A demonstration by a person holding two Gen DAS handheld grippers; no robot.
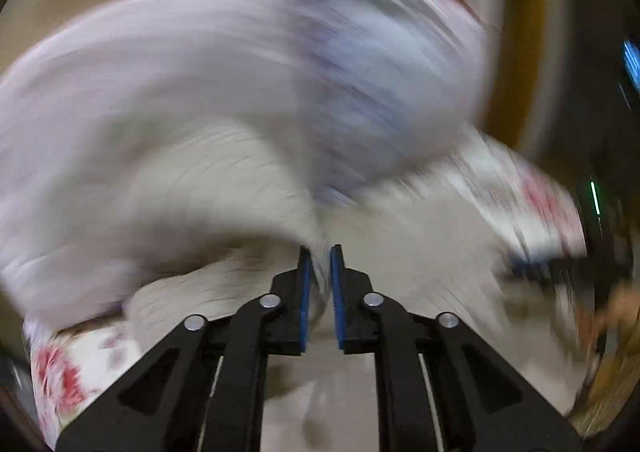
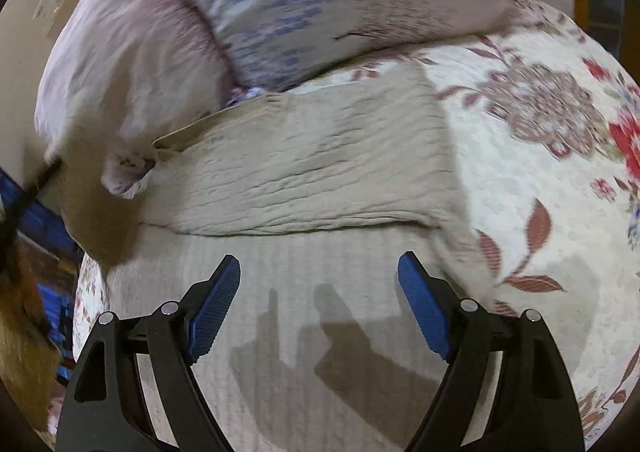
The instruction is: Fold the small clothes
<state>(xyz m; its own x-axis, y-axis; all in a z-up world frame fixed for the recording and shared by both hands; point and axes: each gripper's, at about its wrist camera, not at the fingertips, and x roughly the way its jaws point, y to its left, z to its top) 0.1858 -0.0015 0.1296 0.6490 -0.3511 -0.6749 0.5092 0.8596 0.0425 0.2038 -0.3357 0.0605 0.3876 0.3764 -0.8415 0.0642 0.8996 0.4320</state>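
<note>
A beige crinkled garment lies on the floral bedspread, its far part folded over the near part. My right gripper is open and empty, hovering just above the garment's near flat part. My left gripper is shut on an edge of the beige garment, which rises from between the pads. The left wrist view is heavily motion-blurred.
A lilac pillow with blue flower print lies at the head of the bed, just behind the garment; it also shows in the left wrist view. The bed's left edge drops to a floor with blue and brown items.
</note>
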